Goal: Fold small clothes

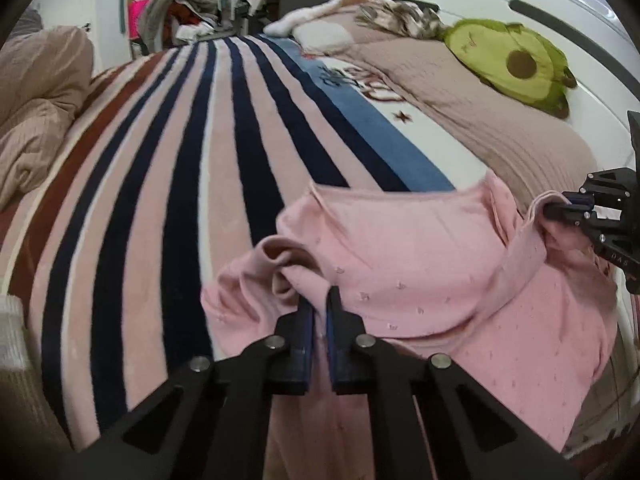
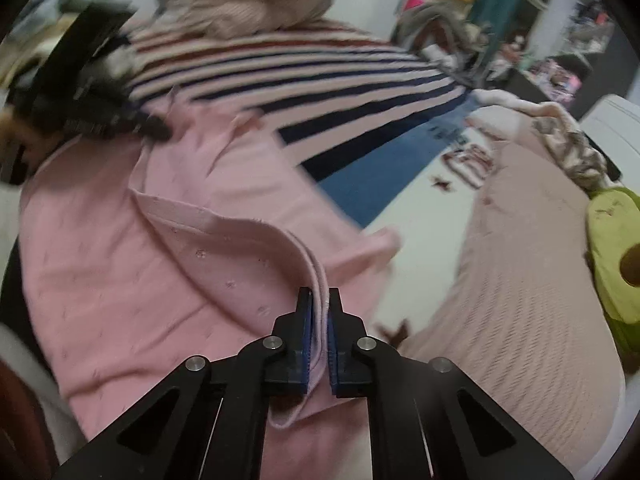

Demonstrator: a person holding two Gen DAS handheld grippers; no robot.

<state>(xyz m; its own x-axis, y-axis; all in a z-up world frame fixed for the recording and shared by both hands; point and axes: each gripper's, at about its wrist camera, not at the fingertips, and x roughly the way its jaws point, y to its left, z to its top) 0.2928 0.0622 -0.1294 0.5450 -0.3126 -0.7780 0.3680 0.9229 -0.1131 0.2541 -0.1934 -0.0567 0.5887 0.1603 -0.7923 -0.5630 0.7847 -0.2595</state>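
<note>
Holding a small pink garment [image 1: 420,264] by two spots, the person has it bunched on the near right part of the bed, over the striped blanket [image 1: 160,160]. It's lying partly flat, w/ a hem band running loose across it. The left gripper [image 1: 319,300] has its jaws narrowed right down on a gathered fold at the garment's near left edge; cloth shows between the pads. The right gripper [image 2: 320,300] is likewise pinched on the ribbed hem band [image 2: 224,220], at the garment's right side.

Step in hand, by my read: grips just taken, garment not yet spread, no fold made.

Next move prob. calls for lifting both pinches together, pulling apart to take out the slack, then laying it flat on the stripes before folding.

Further out: a beige quilt [image 1: 500,120] on the right, an avocado plushie [image 1: 516,64] far right, a crumpled beige duvet [image 1: 36,100] at left, room clutter beyond.
</note>
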